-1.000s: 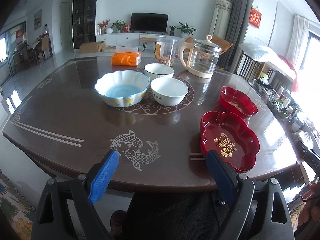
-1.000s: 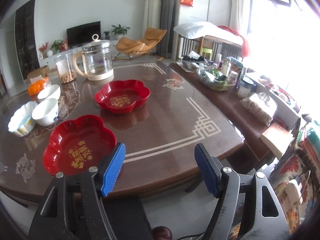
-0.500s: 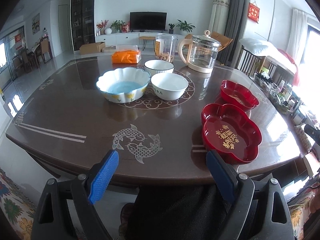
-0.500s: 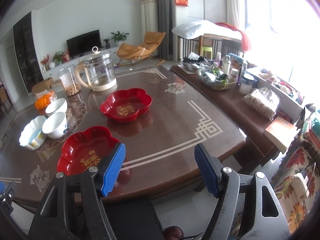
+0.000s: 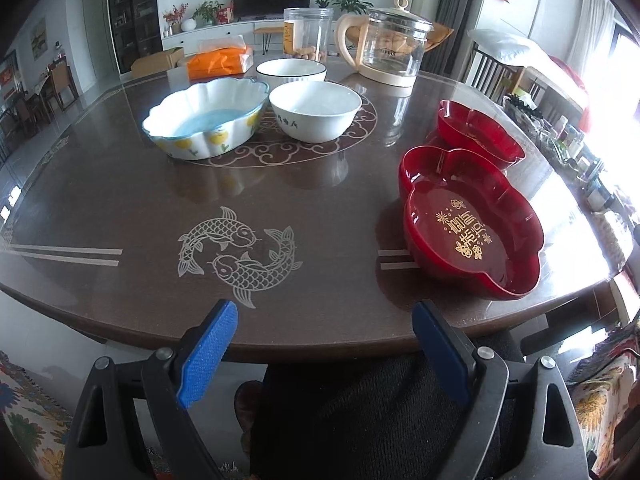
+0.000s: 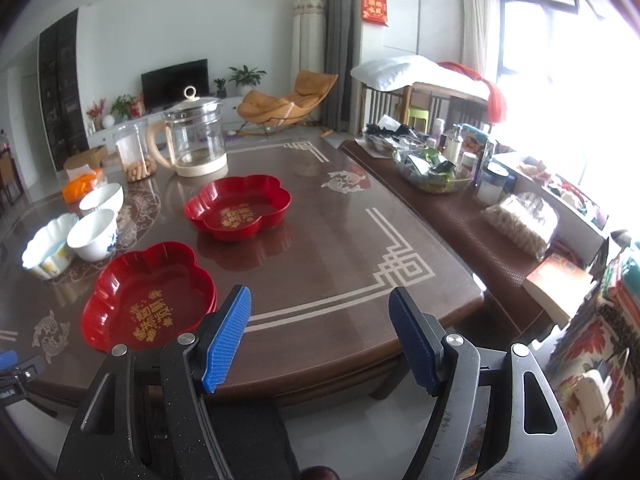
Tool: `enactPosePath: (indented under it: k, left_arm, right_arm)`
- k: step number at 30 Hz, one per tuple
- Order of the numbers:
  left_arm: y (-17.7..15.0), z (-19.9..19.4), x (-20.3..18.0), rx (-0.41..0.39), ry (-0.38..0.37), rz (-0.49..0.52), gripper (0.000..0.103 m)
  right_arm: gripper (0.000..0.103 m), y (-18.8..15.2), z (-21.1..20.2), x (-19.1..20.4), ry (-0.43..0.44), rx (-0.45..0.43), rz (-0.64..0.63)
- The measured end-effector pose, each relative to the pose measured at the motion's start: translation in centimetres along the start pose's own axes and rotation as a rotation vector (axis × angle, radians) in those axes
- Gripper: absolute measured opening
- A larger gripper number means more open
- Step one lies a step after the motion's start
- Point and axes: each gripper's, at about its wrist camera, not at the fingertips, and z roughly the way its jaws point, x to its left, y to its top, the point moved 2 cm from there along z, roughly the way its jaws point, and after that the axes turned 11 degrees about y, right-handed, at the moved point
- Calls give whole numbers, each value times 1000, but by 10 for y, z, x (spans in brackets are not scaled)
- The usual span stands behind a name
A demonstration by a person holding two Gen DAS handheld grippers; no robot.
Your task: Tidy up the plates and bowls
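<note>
Two red flower-shaped plates lie on the dark brown table [image 5: 320, 200]: the near one [image 5: 472, 220] [image 6: 148, 296] by the front edge, the far one [image 5: 476, 132] [image 6: 240, 206] behind it. To the left stand a scalloped blue-and-white bowl [image 5: 208, 118] [image 6: 48, 246], a plain white bowl [image 5: 316, 110] [image 6: 94, 234] and a dark-rimmed white bowl [image 5: 291, 71] [image 6: 102, 198]. My left gripper [image 5: 324, 316] hangs open over the table's front edge, nothing between its blue pads. My right gripper [image 6: 320, 300] is open too, just right of the near red plate.
A glass kettle [image 5: 394, 50] [image 6: 196, 142], a clear jar of nuts [image 5: 308, 34] [image 6: 136, 156] and an orange tissue pack [image 5: 220, 60] stand at the back. A cluttered side bench [image 6: 460, 184] runs along the table's right. A dark-clothed lap [image 5: 360, 412] sits below the edge.
The left gripper has sunk and tipped downward, so the table and dishes look closer. The right gripper has shifted sideways, bringing the near red plate closer to its left pad. Both stay open.
</note>
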Motion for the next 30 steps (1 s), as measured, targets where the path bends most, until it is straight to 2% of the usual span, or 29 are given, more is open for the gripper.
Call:
enactPosePath:
  k: [2, 5, 8, 10, 13, 16, 19, 21, 23, 24, 30]
  left_arm:
    - [11, 0, -1, -3, -33, 9, 89]
    - [37, -3, -4, -32, -59, 29, 89]
    - [71, -9, -17, -69, -85, 76, 89]
    - [101, -13, -31, -84, -128, 108, 89]
    - [150, -6, -59, -52, -225, 142, 89]
    - [198, 19, -90, -42, -193, 168, 89]
    - [231, 57, -124, 21, -176, 207, 89]
    - [242, 84, -145, 65, -160, 237, 88]
    - [247, 107, -162, 107, -153, 256, 81]
    - [248, 117, -169, 127, -148, 262, 80]
    - [253, 152, -195, 172, -115, 283, 71]
  right_arm:
    - [75, 3, 8, -10, 58, -5, 33]
    - [75, 8, 37, -21, 116, 94, 49]
    - [75, 15, 58, -33, 167, 148, 78]
    - [75, 28, 71, -39, 213, 182, 91]
    - [75, 58, 94, -43, 280, 241, 48]
    - [75, 92, 131, -59, 313, 310, 105]
    - [75, 120, 173, -74, 309, 364, 163]
    - [75, 131, 204, -75, 337, 424, 176]
    - [75, 134, 233, -72, 345, 483, 163]
    - [74, 133, 248, -67, 350, 515, 149]
    - [72, 121, 298, -53, 322, 587, 97]
